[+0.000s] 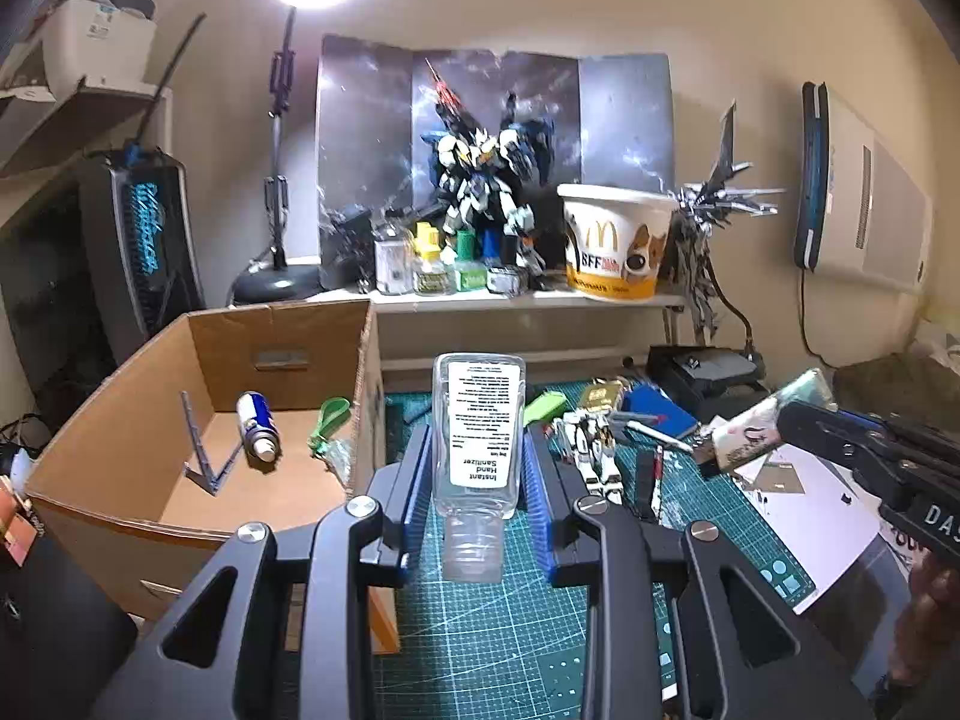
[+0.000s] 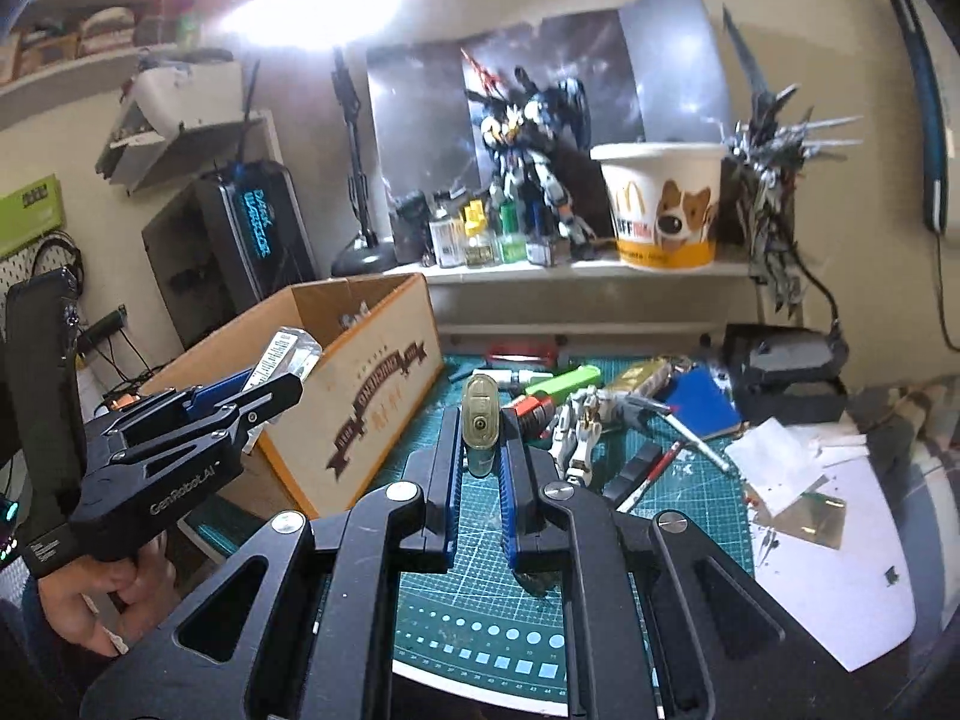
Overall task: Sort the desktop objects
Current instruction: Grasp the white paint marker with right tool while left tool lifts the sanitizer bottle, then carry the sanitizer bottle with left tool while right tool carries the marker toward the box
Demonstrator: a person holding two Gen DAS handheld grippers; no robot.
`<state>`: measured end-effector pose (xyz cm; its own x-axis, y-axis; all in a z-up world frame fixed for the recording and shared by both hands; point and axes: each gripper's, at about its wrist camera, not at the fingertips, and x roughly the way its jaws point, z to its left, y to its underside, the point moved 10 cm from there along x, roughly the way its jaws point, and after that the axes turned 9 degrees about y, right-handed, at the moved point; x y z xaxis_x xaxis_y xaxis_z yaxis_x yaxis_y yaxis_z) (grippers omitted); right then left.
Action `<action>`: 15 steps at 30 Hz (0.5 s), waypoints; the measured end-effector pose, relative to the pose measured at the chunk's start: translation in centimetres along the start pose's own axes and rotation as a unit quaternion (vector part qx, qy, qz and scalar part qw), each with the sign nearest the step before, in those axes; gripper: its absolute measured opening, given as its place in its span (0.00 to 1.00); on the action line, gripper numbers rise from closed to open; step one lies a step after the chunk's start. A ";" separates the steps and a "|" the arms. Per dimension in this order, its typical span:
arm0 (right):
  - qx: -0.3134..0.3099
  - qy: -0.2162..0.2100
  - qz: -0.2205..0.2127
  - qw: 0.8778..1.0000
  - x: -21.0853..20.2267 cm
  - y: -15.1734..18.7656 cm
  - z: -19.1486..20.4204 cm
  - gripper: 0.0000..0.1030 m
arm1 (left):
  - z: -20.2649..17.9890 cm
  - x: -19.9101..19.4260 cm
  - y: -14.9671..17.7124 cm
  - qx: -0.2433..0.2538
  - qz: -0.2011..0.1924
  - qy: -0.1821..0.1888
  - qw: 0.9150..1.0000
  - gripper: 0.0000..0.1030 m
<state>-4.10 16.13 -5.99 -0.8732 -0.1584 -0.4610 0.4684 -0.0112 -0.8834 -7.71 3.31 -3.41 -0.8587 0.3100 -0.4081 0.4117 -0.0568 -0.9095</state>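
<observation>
- On the left of the desk: open cardboard box (image 1: 198,396), holding a blue-and-silver can (image 1: 257,426) on its side, a grey angled stand (image 1: 207,450) and a green loop strap (image 1: 327,420) against the right wall.
- Just right of the box, above the green cutting mat (image 1: 498,618): left gripper (image 1: 478,456) clamped on a clear hand sanitizer bottle (image 1: 478,426), cap toward the camera, label upward.
- Centre of the mat: right gripper (image 2: 480,438) clamped on a small upright bottle (image 2: 480,420), olive cap up, teal body below.
- Beyond it on the mat: white robot model (image 2: 579,426) lying flat, green case (image 2: 561,381), blue notebook (image 2: 702,405), pens.
- Back shelf: paper bucket (image 1: 615,246) printed with a dog; contents hidden.
- Only from the left wrist: inside of the box.
- Only from the right wrist: printed box side (image 2: 384,402), a hand (image 2: 114,594) on the left tool's handle.
</observation>
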 end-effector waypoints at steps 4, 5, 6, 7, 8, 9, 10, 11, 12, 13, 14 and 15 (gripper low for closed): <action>0.000 -0.001 -0.004 1.000 -0.9 -0.1 0.2 0.10 | -0.1 -0.6 0.0 0.001 -0.001 -0.001 1.000 0.28; 0.000 -0.001 -0.004 1.000 -1.1 -0.1 0.2 0.10 | -0.1 -0.7 0.1 0.001 -0.001 -0.002 1.000 0.28; 0.001 -0.001 -0.004 1.000 -1.2 -0.1 0.2 0.10 | -0.1 -0.8 0.1 0.002 -0.001 -0.002 1.000 0.28; 0.001 -0.001 -0.004 1.000 -1.3 0.0 0.2 0.10 | -0.1 -1.0 0.1 0.002 -0.001 -0.003 1.000 0.28; 0.001 -0.001 -0.004 1.000 -1.5 0.0 0.3 0.10 | -0.1 -1.1 0.2 0.003 -0.001 -0.004 1.000 0.28; 0.000 -0.002 -0.004 1.000 -1.5 0.0 0.3 0.10 | -0.1 -1.1 0.2 0.004 0.000 -0.005 1.000 0.28; 0.000 -0.003 -0.004 1.000 -1.6 0.0 0.4 0.10 | 0.0 -1.2 0.2 0.005 0.000 -0.006 1.000 0.28; 0.000 -0.003 -0.004 1.000 -1.7 0.0 0.4 0.10 | 0.0 -1.3 0.2 0.005 0.000 -0.008 1.000 0.28; -0.001 -0.004 -0.004 1.000 -1.7 0.0 0.5 0.10 | 0.1 -1.5 0.2 0.006 -0.001 -0.009 1.000 0.28; -0.001 -0.006 -0.005 1.000 -1.8 0.0 0.6 0.10 | 0.2 -1.6 0.2 0.005 -0.001 -0.010 1.000 0.28; -0.001 -0.009 -0.004 1.000 -1.8 0.0 0.7 0.10 | 0.3 -1.7 0.2 0.005 -0.002 -0.012 1.000 0.28; -0.002 -0.013 -0.003 1.000 -1.9 0.0 0.9 0.10 | 0.4 -1.8 0.2 0.006 -0.002 -0.014 1.000 0.28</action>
<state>-2.36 15.55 -5.04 -0.8725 -0.1832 -0.4530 0.4623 -0.0092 -0.8867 -6.23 2.36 -2.95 -0.8689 0.2834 -0.4059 0.4045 -0.0663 -0.9121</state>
